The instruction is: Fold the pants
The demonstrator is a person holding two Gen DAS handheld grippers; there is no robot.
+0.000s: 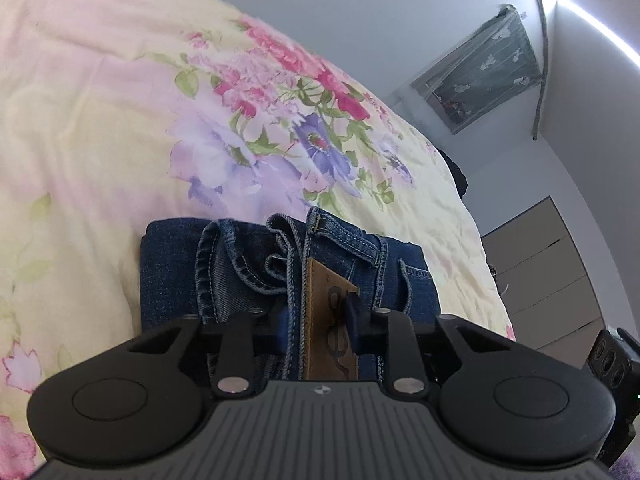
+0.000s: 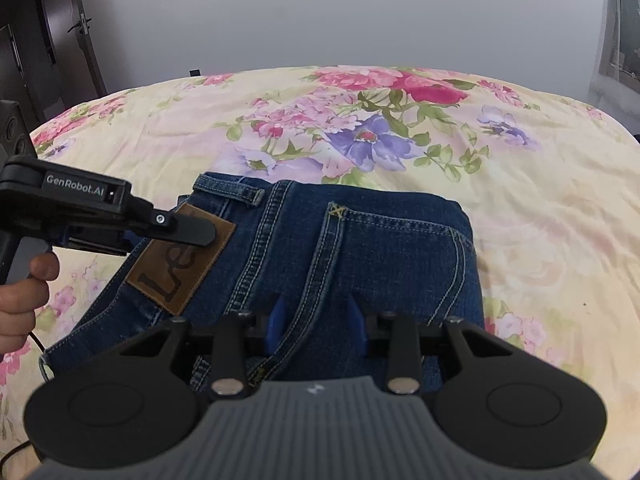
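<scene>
Jeans lie folded on the flowered bedspread; left tongs pinch the waistband at the leather patch; right tongs straddle a back seam, though whether they bite I cannot tell; best bet now: keep both grips level, edges matched, smooth the bundle flat.
</scene>
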